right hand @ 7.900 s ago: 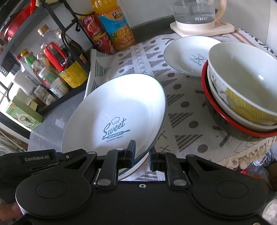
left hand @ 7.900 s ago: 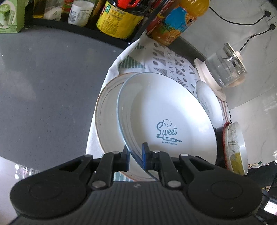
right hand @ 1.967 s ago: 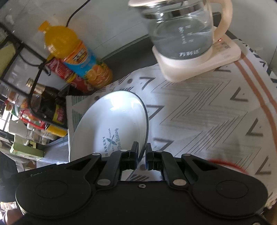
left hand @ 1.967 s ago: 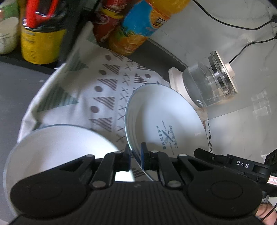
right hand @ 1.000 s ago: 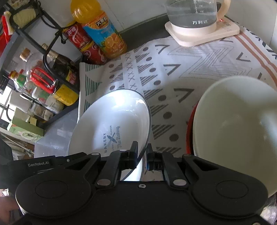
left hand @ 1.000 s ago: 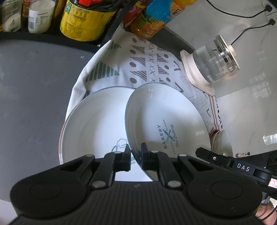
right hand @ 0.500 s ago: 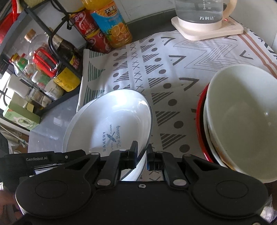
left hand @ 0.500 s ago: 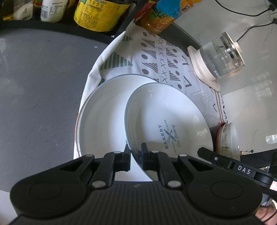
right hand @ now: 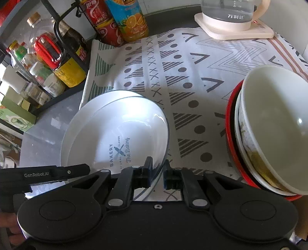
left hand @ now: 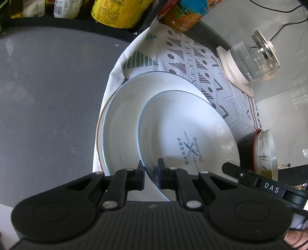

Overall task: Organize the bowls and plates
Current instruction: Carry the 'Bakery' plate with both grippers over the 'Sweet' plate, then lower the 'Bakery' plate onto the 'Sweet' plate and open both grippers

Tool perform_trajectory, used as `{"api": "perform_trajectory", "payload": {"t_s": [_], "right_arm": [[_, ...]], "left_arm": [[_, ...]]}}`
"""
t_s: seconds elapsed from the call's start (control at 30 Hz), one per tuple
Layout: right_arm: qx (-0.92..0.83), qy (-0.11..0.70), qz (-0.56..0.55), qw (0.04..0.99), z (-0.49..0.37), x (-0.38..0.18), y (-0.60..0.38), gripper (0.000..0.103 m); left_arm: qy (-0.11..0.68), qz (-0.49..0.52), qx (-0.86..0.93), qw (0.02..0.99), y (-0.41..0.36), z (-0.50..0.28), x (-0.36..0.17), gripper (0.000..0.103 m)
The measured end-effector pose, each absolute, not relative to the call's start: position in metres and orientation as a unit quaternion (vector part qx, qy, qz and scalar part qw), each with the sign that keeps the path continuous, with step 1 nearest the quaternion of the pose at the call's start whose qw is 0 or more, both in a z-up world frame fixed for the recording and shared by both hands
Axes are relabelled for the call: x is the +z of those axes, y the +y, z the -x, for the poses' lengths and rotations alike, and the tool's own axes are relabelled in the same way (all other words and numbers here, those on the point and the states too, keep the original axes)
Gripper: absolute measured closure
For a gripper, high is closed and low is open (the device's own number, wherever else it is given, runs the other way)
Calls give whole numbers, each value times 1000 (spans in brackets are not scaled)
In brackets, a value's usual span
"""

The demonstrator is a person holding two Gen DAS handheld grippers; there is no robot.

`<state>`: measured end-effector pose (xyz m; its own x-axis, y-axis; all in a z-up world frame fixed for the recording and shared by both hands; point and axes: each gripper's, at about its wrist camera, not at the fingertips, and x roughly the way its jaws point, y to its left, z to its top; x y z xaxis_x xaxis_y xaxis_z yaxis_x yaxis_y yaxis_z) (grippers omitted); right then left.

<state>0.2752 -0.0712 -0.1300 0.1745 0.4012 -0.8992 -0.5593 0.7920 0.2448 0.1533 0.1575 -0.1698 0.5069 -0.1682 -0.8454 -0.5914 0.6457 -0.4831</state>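
Note:
A small white plate printed "BAKERY The Baking" (left hand: 184, 134) (right hand: 123, 134) lies in the stack of larger white plates (left hand: 123, 119) (right hand: 77, 127) at the left edge of the patterned cloth (right hand: 192, 77). My left gripper (left hand: 150, 173) has its jaws slightly apart around the small plate's near-left rim. My right gripper (right hand: 156, 172) has its jaws slightly apart around the plate's near-right rim. A stack of bowls, a white one in a red-rimmed one (right hand: 269, 130) (left hand: 265, 152), stands to the right.
A glass kettle on a cream base (right hand: 231, 17) (left hand: 248, 55) stands at the back right. A rack of bottles and jars (right hand: 57, 57) lines the left side, with an orange juice bottle (right hand: 129, 19) and red cans (right hand: 104, 27) behind the cloth. Grey counter (left hand: 48, 96) lies left.
Both grippers carried the small plate from the cloth's far end down onto the plate stack. In the last half second both pairs of jaws widened a little off its rim.

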Motion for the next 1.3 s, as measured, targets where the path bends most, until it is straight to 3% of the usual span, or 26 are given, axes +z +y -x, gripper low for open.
{"api": "perform_trajectory", "payload": {"t_s": [0.7,0.83,0.93,1.0,1.1,1.3], "right_arm": [[322,555,64,764,-274,-121,-70,88],[328,553,46,765,-274,-111,-76,75],[332,546,33,769,-274,-101,-83,64],[329,539,23,775,-275,-94,-88,54],[325,532,8,782,-278,-84,-99,51],[309,513,-16,801,-283,-63,-122,35]], "left_arm": [[494,322,185,786,167,-156,-161,93],[493,297,189,795,169,-159,-147,92],[490,295,189,798,171,-160,-136,84],[483,298,185,803,172,-161,-128,66],[471,294,175,813,168,-166,-114,50],[462,287,136,828,149,-189,-95,39]]}}
